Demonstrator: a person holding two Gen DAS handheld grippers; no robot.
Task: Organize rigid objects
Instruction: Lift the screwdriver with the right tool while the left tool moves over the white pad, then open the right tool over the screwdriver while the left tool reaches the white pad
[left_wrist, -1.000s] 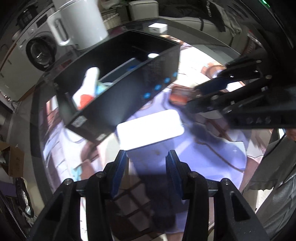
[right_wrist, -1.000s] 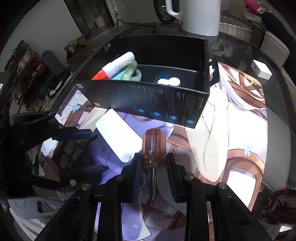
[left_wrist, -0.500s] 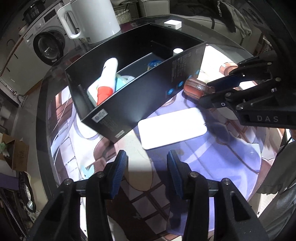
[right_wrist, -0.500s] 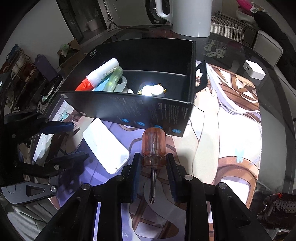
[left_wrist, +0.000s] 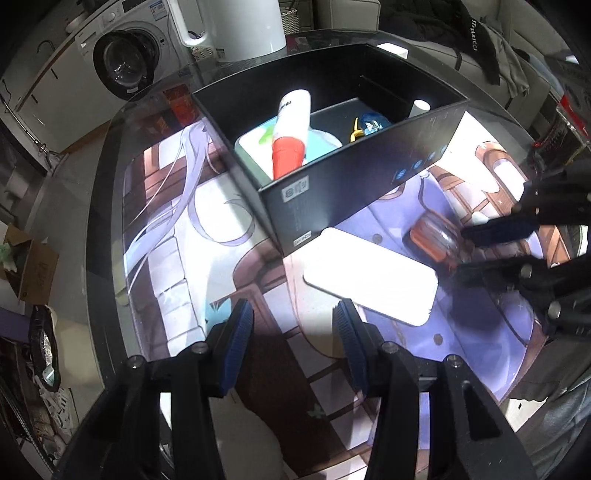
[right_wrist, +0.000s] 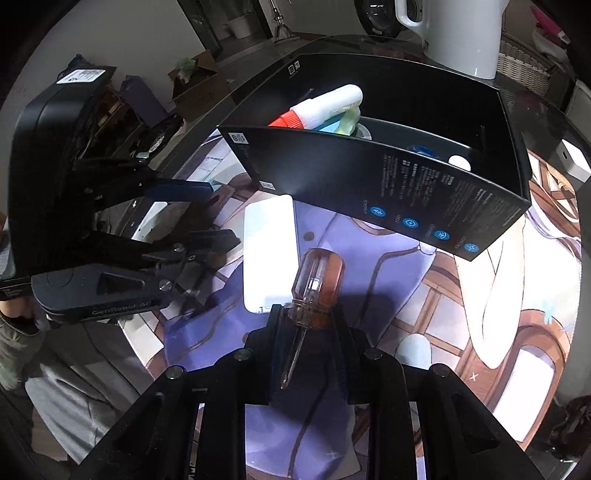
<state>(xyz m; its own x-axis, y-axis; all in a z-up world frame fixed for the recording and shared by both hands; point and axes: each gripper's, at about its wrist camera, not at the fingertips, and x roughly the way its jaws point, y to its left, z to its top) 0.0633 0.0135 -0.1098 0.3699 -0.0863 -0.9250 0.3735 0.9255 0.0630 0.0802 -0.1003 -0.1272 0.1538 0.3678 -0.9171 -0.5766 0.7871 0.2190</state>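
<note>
The right gripper (right_wrist: 306, 314) is clamping an amber-handled screwdriver (right_wrist: 317, 284) above the surface, near the open black cardboard box (right_wrist: 388, 192). The left gripper (left_wrist: 292, 332) is hovering spread, empty. Next: lifting the screwdriver over the box wall.

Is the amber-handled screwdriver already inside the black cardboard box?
No, the amber-handled screwdriver is clamped in the right gripper, outside the black cardboard box.
</note>
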